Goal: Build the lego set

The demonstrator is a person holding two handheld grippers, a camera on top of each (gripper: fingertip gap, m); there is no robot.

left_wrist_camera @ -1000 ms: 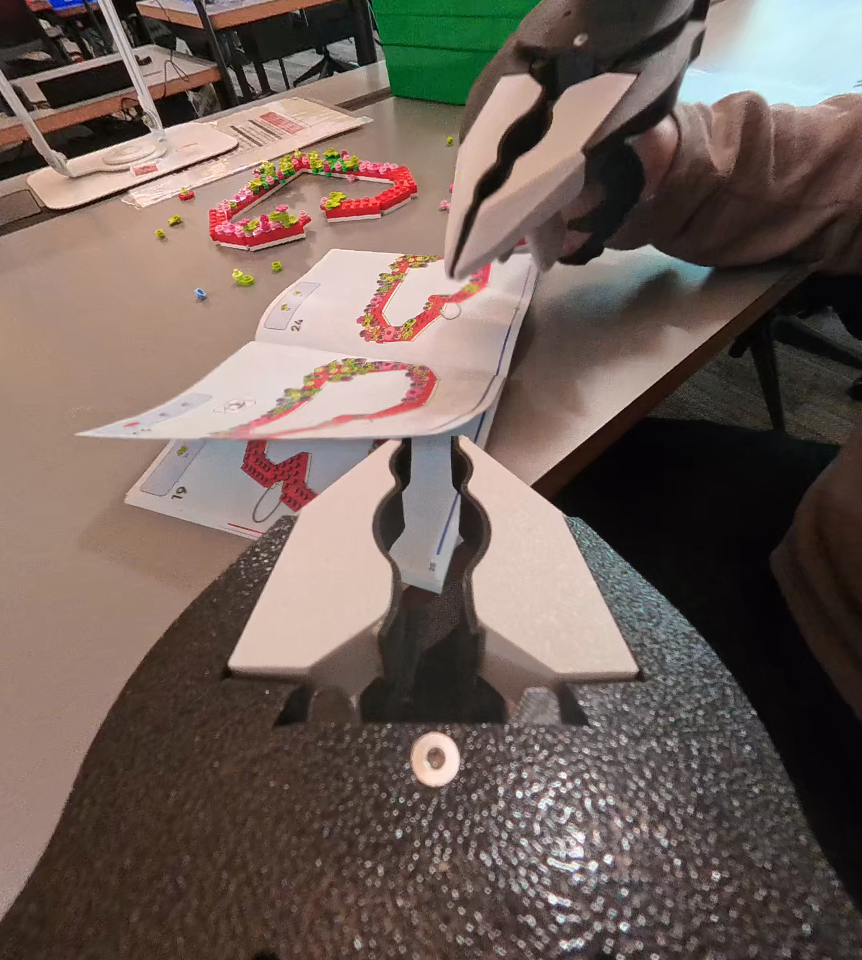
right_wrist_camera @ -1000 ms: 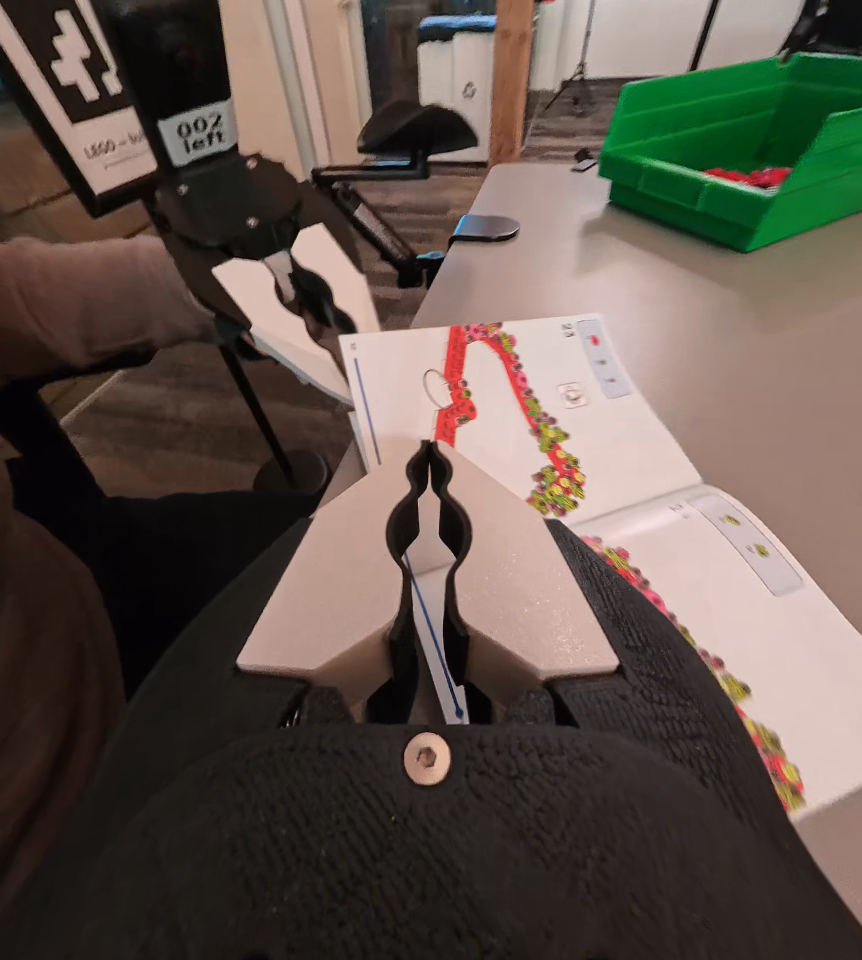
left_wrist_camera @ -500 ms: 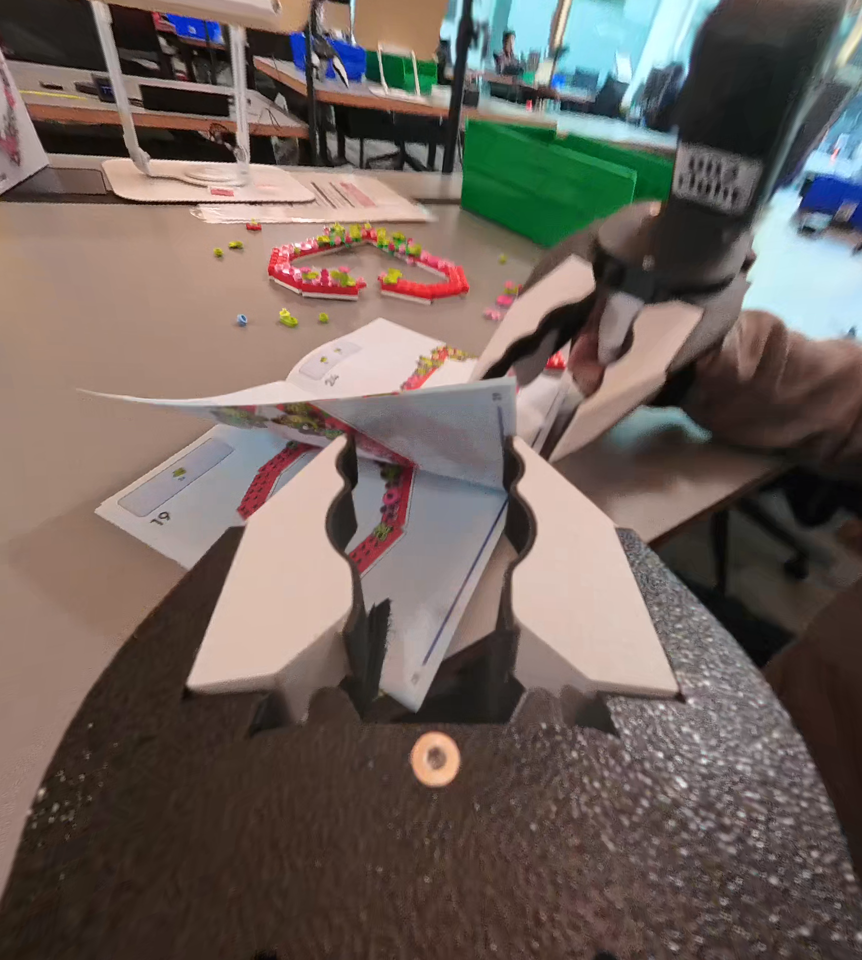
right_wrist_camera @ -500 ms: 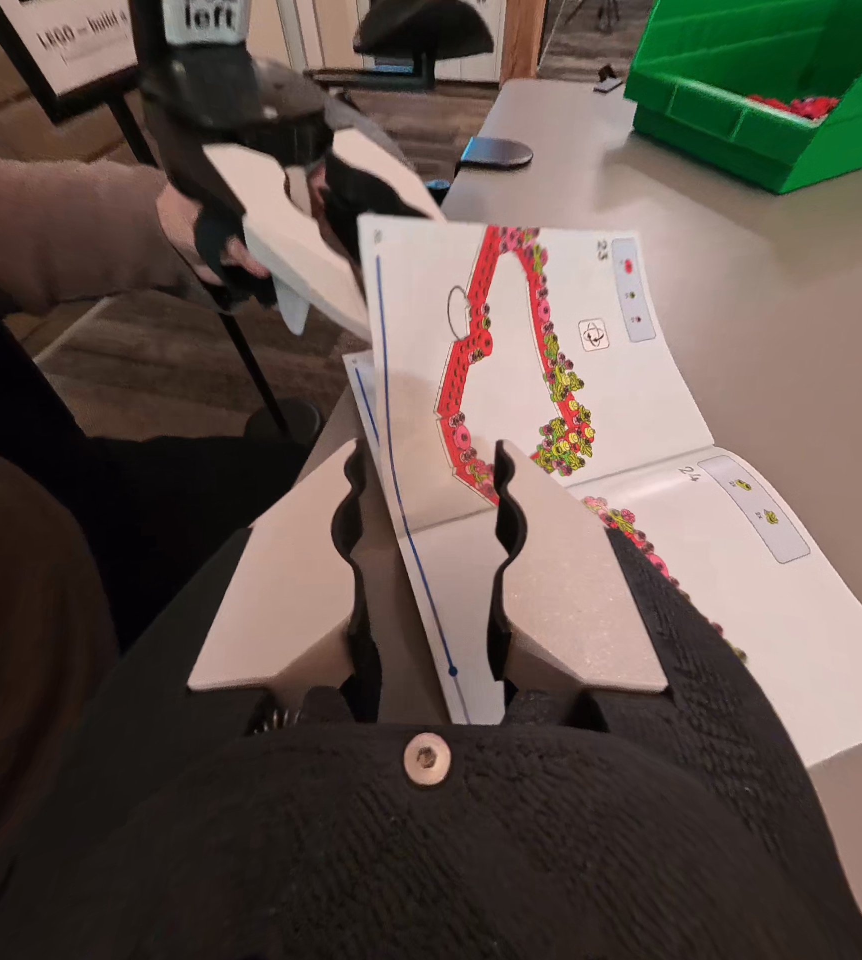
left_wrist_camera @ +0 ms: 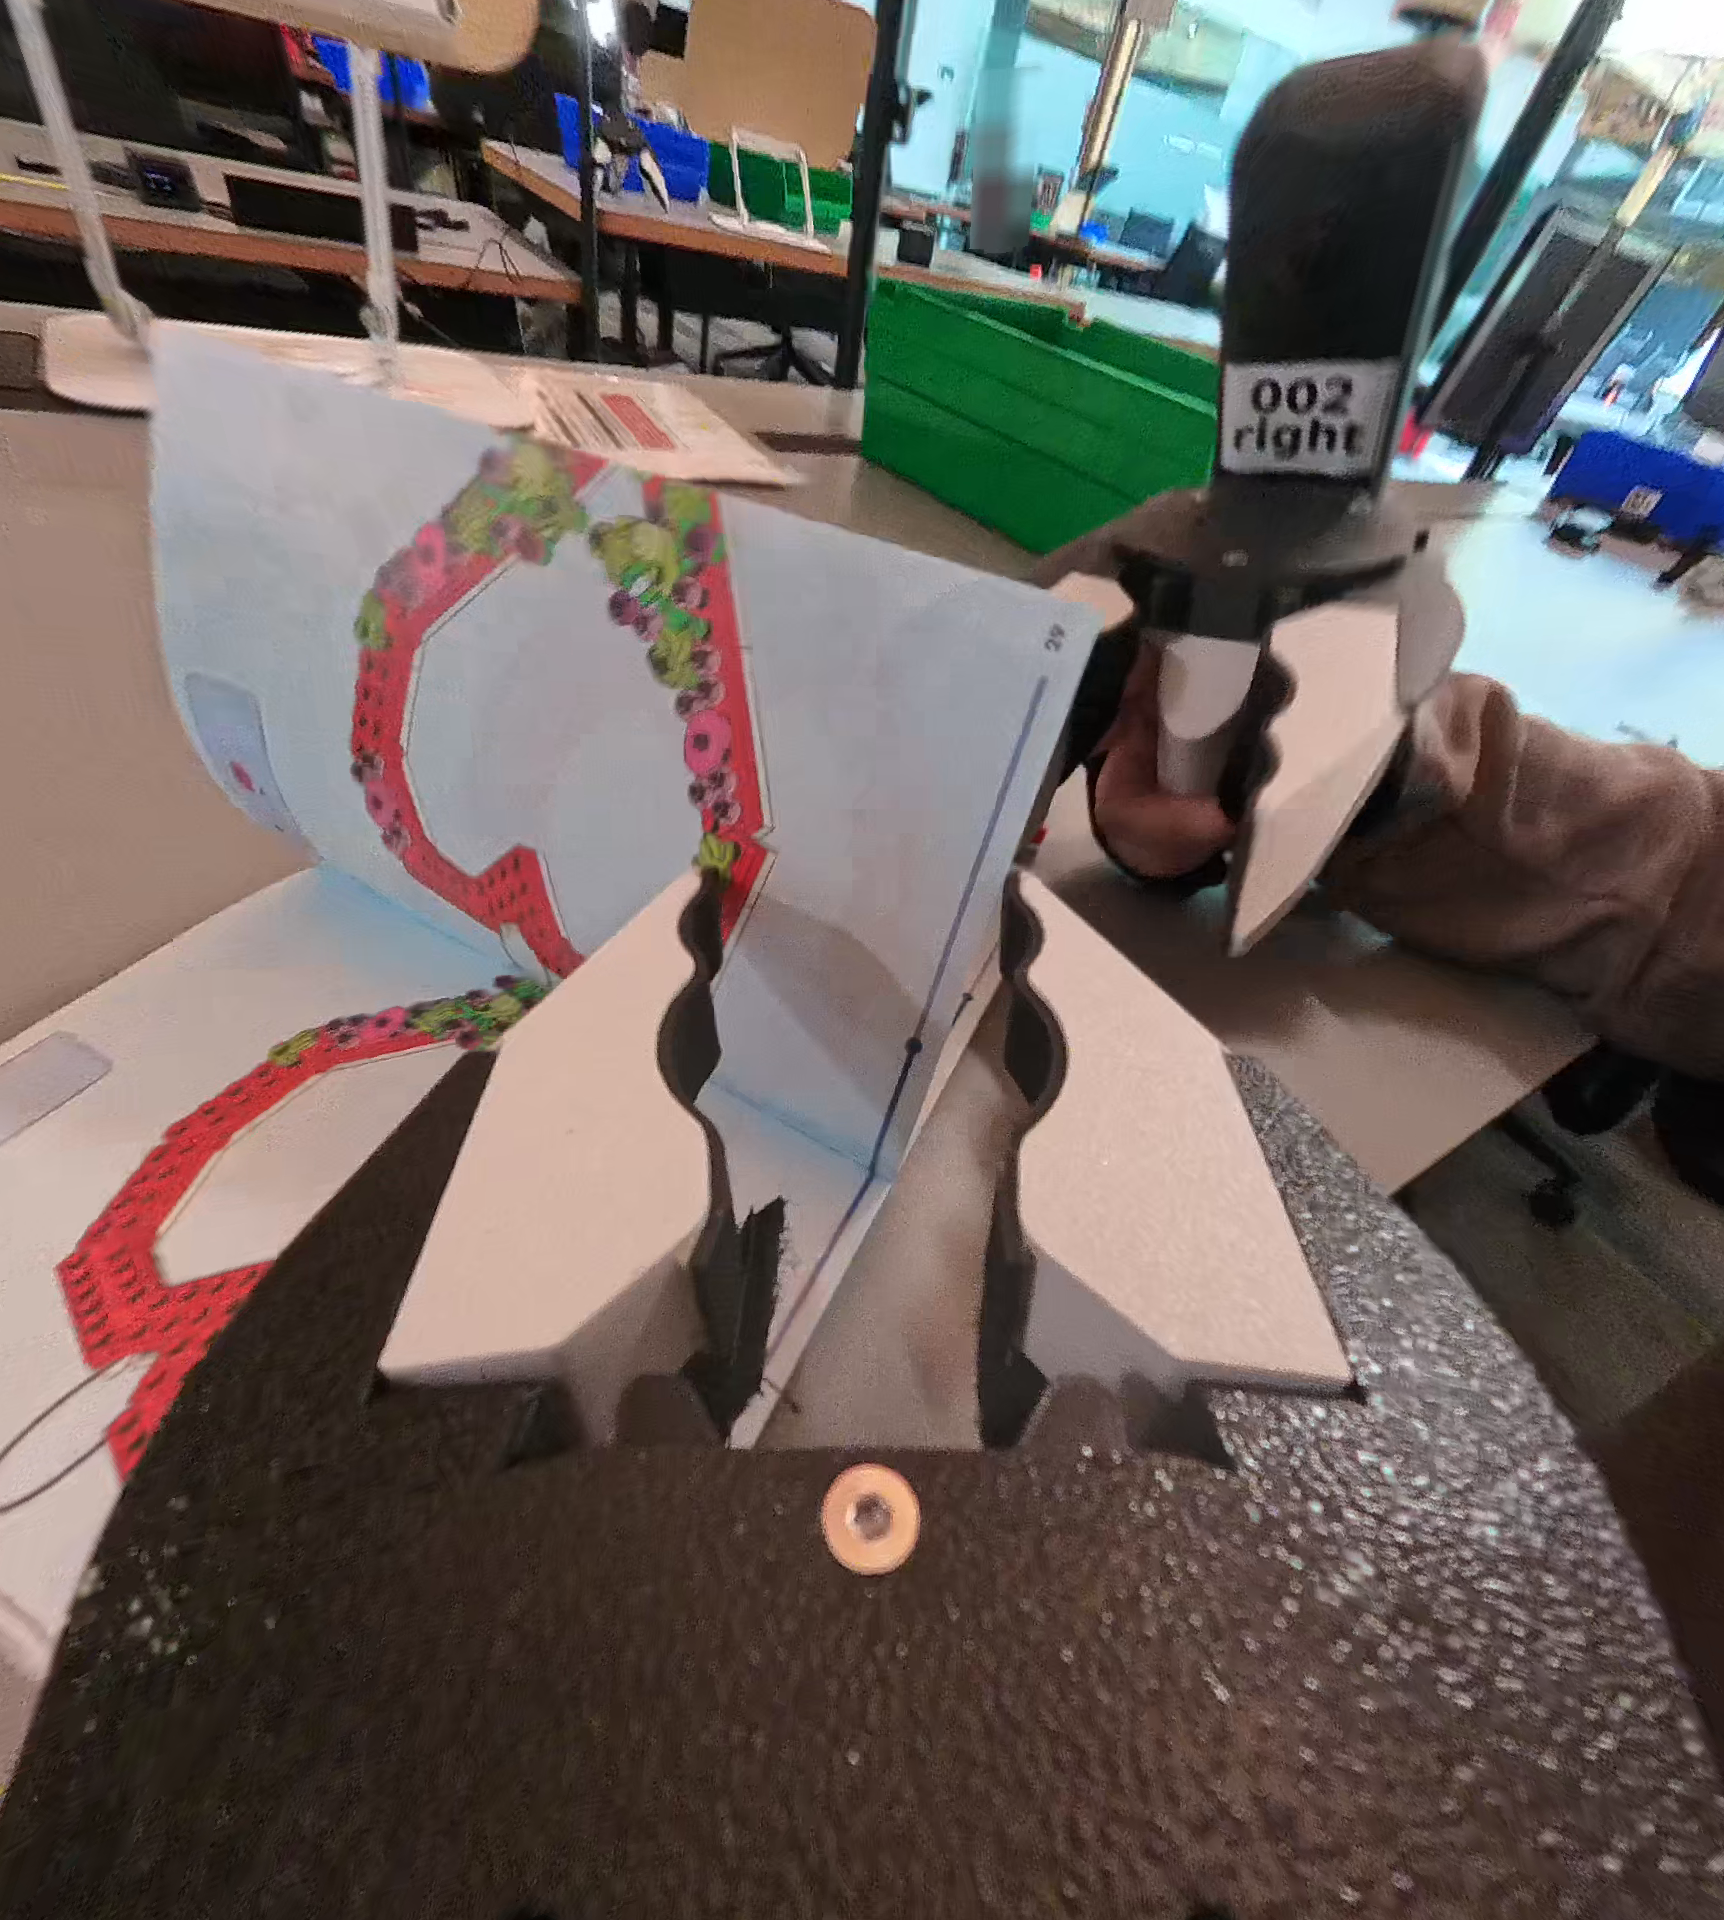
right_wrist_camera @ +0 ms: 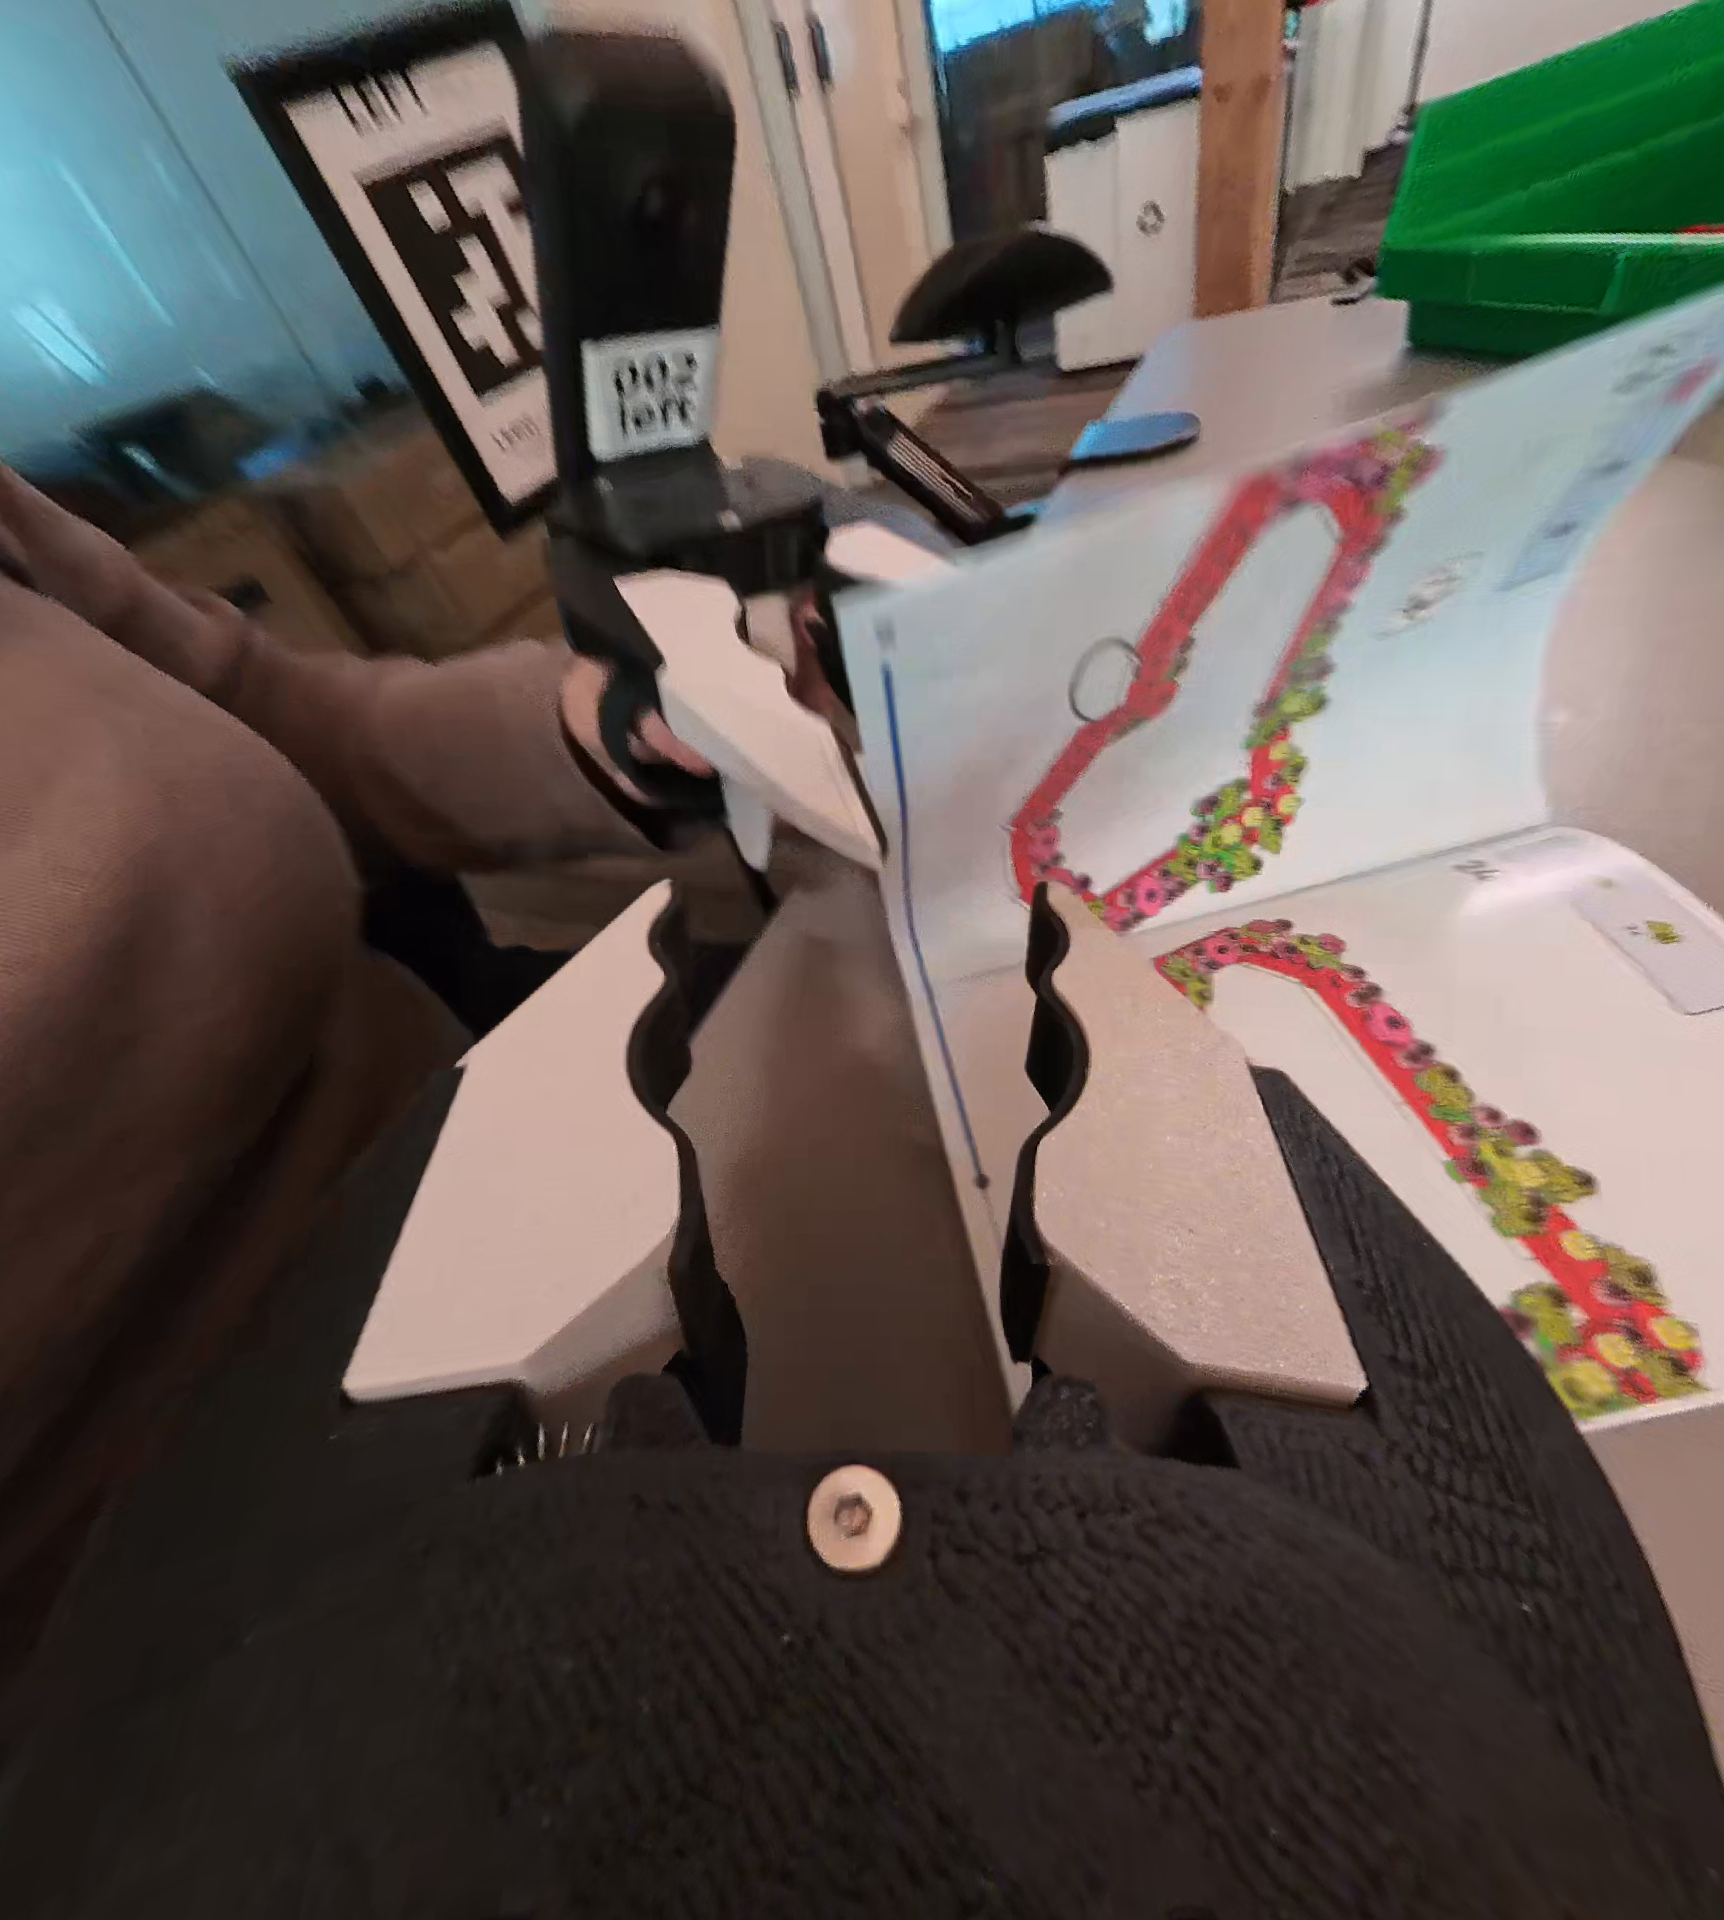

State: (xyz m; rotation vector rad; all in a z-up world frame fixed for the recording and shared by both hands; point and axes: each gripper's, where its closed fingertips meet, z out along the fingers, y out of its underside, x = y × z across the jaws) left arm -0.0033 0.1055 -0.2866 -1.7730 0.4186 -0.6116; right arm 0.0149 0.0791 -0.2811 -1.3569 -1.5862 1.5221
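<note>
The instruction booklet lies open at the table's near edge. One page stands upright and curled, printed with a red heart with flowers; it also shows in the right wrist view. My left gripper is open, and the page's lower corner stands between its jaws, ungripped. My right gripper is open, with the page's edge close to its right finger. The two grippers face each other across the page: the right one shows in the left view, the left one in the right view. The lego heart is hidden.
The flat pages cover the grey table near its edge. A green bin stands at the back. A lamp base and a paper sheet lie behind the page. A brown sleeve is at left.
Both grippers went from shut to wide open. The page rose from nearly flat to upright and now hides the lego heart in the left view.
</note>
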